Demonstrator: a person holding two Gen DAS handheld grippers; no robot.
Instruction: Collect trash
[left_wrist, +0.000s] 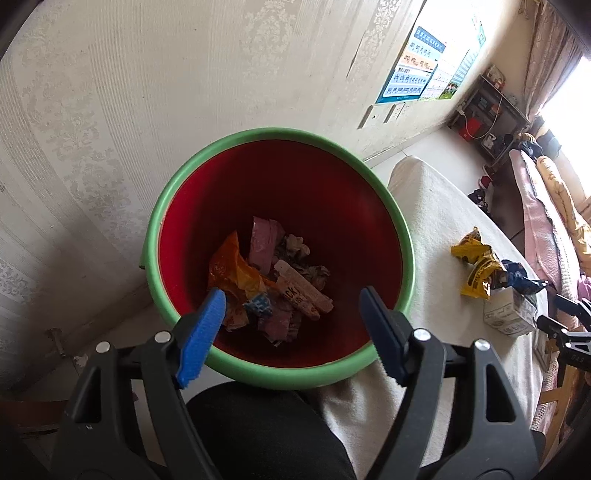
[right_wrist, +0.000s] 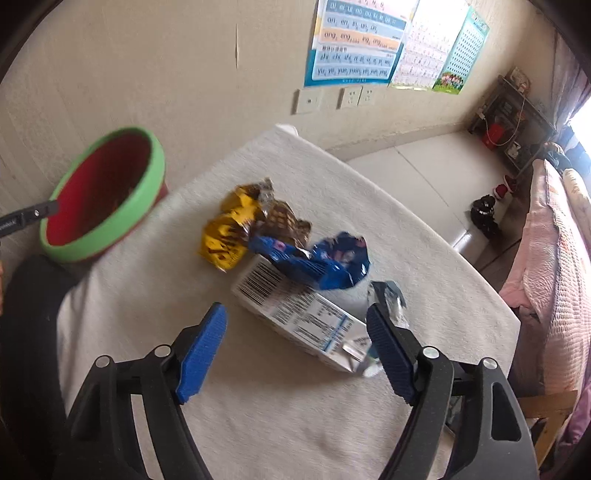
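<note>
Bin (left_wrist: 400, 236) mouth unobstructed, bare tablecloth (right_wrist: 277, 424) before carton (right_wrist: 295, 314), wrappers (right_wrist: 321, 266) piled on its far end

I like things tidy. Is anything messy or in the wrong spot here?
Yes. Trash lies on the white tablecloth instead of in the red bin: a crumpled yellow wrapper, a crumpled blue wrapper, and a white carton tipped on its side. The bin already holds other wrappers.
</note>
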